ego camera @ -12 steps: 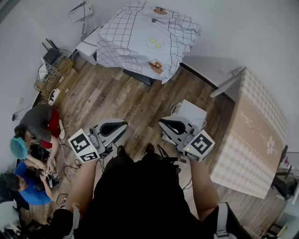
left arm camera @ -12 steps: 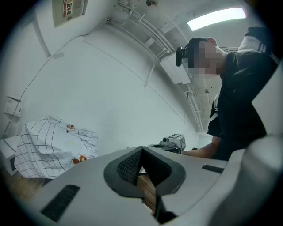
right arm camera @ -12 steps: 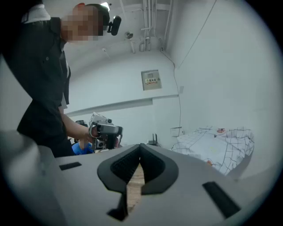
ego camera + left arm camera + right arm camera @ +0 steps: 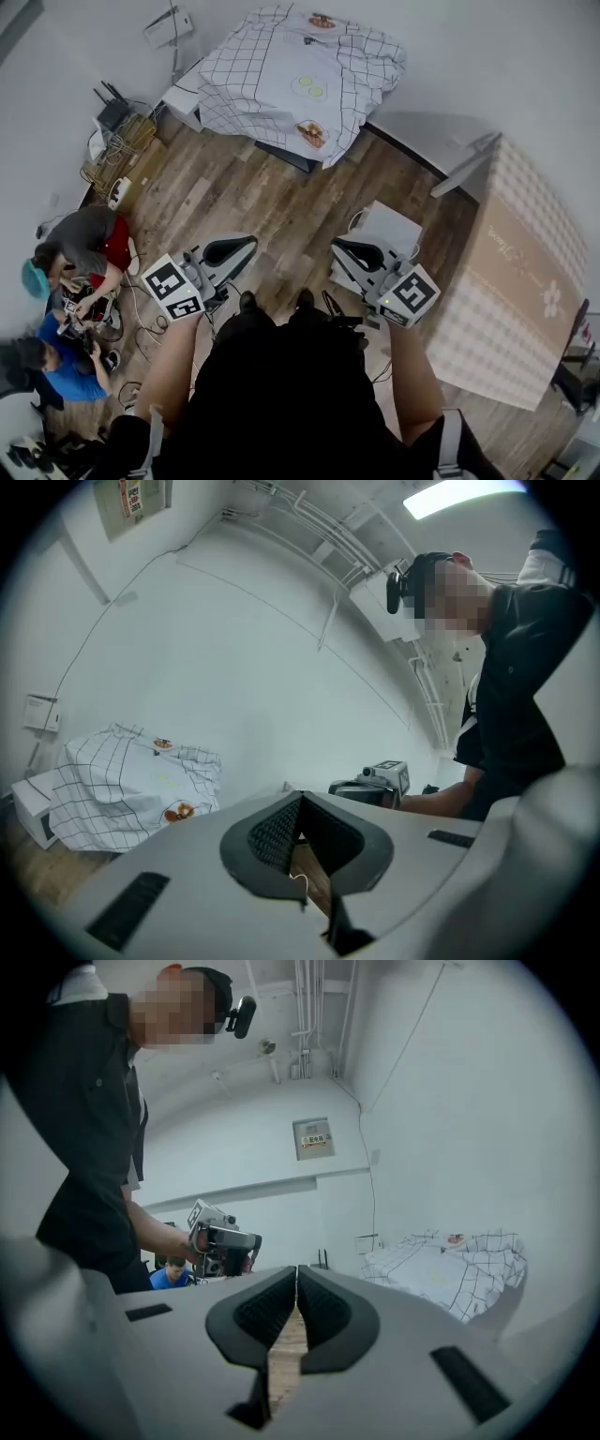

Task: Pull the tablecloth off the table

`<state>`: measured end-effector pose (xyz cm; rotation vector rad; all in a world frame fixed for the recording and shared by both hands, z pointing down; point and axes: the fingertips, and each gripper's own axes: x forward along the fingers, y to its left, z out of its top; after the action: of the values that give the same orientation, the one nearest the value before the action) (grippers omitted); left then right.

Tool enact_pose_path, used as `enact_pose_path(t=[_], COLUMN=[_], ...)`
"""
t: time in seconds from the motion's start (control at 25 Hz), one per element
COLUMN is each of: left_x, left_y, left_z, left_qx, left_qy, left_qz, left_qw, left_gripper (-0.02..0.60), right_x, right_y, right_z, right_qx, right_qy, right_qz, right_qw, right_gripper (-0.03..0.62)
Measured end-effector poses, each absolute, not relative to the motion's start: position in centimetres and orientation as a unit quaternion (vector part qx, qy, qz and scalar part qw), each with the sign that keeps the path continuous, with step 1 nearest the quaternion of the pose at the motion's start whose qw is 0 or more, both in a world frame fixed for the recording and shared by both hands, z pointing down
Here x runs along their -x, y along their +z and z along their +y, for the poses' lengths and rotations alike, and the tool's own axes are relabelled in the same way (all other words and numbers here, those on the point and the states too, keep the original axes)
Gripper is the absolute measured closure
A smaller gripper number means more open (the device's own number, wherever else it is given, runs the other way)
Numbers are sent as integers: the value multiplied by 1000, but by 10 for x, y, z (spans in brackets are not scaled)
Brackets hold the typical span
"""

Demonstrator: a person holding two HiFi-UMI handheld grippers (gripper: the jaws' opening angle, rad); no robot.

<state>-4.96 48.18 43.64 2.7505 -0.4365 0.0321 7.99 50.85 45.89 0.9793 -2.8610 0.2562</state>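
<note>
Left tool (image 4: 301, 806): shut, the ribbed pads meeting at the tips, nothing gripped, only a sliver of wood floor (image 4: 234, 197) seen through the gap lower down. Touching nothing, held in the air in front of the person's body. Right tool (image 4: 297, 1277): likewise closed and empty, pads together, floor planks in the slit below. Both tools side by side in the head view, well apart from each other, noses pointing forward.

Marker cubes: black-and-white square patterns only, one at the rear of the left tool (image 4: 173, 288), one at the rear of the right (image 4: 413, 293); no readable lettering.

White box (image 4: 389, 228) on the floor just beyond the right tool.

Tablecloth (image 4: 300, 84): white with a thin black grid and small printed food motifs, draped over the counter (image 4: 281, 154) against the far wall, hanging down on the near side, rumpled at the corners. Well apart from both tools, across open floor. No words on it that can be made out.

Second counter (image 4: 511, 272) at the right, under a beige checked cloth with a flower and a line of script, too small to read.

Wall poster (image 4: 131, 501) high in the left gripper view, print illegible. Small wall panel (image 4: 313, 1138) in the right gripper view, label unreadable.

Two people (image 4: 80, 246) crouched on the floor at the left among cables.
</note>
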Motion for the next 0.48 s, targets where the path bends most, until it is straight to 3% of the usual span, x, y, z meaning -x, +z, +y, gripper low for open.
enact_pose_path(t=[0.48], left_x=[27], left_y=[451], left_z=[496], left_qx=[-965], left_qy=[26], left_qz=[-167], left_qw=[202], left_gripper=[572], right_x=[-109], right_y=[482], right_z=[505], right_qx=[-284], right_qy=[109], right_qz=[-951], right_qw=[60], right_gripper=[574])
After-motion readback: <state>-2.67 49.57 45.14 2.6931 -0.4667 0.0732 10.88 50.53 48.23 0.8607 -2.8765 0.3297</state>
